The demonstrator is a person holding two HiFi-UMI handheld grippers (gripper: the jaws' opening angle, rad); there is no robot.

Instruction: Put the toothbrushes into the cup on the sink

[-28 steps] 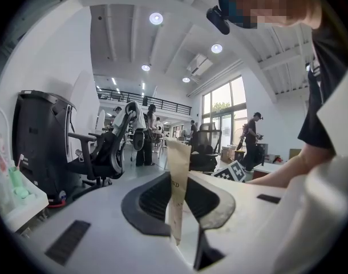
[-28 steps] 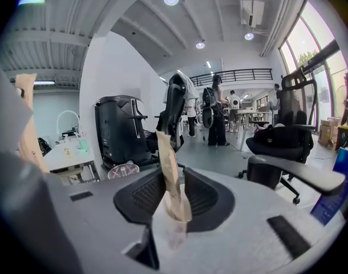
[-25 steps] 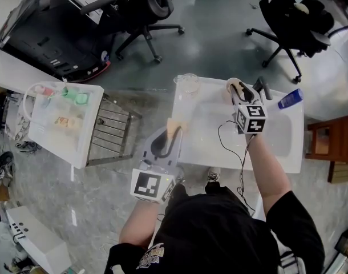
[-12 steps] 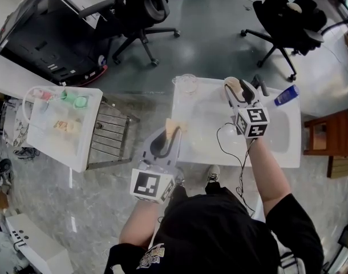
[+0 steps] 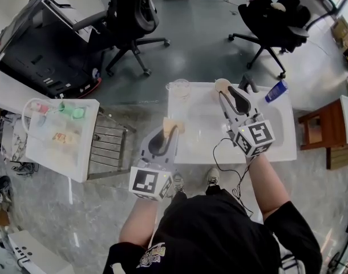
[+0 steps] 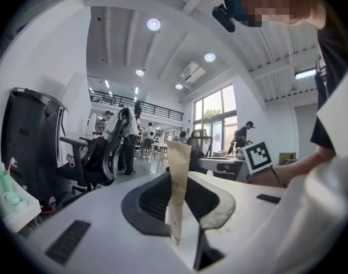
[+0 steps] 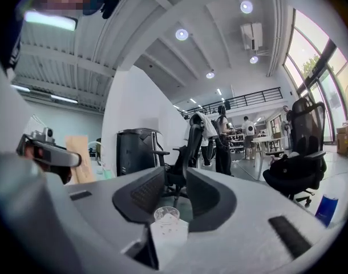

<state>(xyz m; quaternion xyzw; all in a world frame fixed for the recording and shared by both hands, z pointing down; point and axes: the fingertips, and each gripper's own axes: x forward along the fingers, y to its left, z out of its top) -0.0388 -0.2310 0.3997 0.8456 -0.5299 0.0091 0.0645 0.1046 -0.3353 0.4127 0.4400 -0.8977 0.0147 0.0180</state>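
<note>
1. The only writing I can read is "ND", in dark letters on the tan paper pack. The rest of the word is hidden.
2. My left gripper has its fingers close together. They pinch that flat pack, and it sticks up straight.
3. The pack hangs over the near left edge of the white sink, apart from the cup.
4. The see-through cup stands on the far left corner of the sink. I cannot tell if anything is in it.
5. My right gripper points at the cup from across the sink. Its fingers are closing and nothing is pressed between them.
6. A round tan thing sits just by my right fingers. I cannot tell what it is.
7. A blue tube lies on the far right corner. Its print is too small to read.
8. Each gripper has a cube with black and white squares.
</note>
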